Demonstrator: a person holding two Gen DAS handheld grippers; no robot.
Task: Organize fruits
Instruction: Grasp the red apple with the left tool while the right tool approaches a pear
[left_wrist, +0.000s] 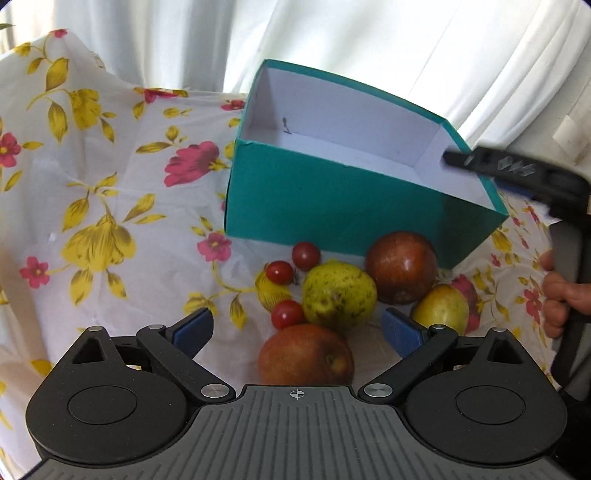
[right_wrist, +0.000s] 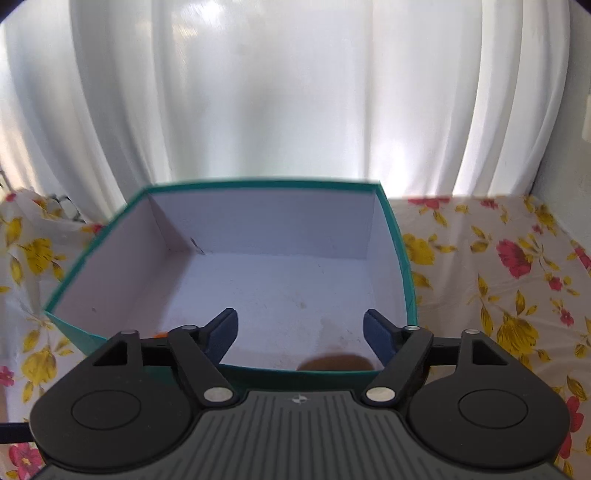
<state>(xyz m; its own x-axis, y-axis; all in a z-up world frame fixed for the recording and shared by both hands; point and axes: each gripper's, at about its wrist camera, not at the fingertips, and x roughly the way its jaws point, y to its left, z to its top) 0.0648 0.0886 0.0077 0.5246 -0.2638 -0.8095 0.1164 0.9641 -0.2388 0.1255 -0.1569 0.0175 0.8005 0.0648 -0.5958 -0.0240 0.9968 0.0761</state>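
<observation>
A teal box (left_wrist: 332, 199) with a white inside stands on the floral cloth. In front of it lie a dark red apple (left_wrist: 400, 266), a speckled green pear (left_wrist: 338, 295), a yellow pear (left_wrist: 441, 308), a red apple (left_wrist: 306, 356) and three cherry tomatoes (left_wrist: 306, 255). My left gripper (left_wrist: 299, 328) is open just above the red apple, touching nothing. My right gripper (right_wrist: 301, 326) hangs open over the box (right_wrist: 258, 280) with nothing between its fingers. Below it, a brown rounded shape (right_wrist: 334, 362) shows against the near wall, most of it hidden.
A white curtain (left_wrist: 369, 55) hangs close behind the table. The floral cloth (left_wrist: 110, 184) spreads left of the box and, in the right wrist view, to its right (right_wrist: 498, 277). A hand (left_wrist: 557, 295) holds the right gripper's handle at the right edge.
</observation>
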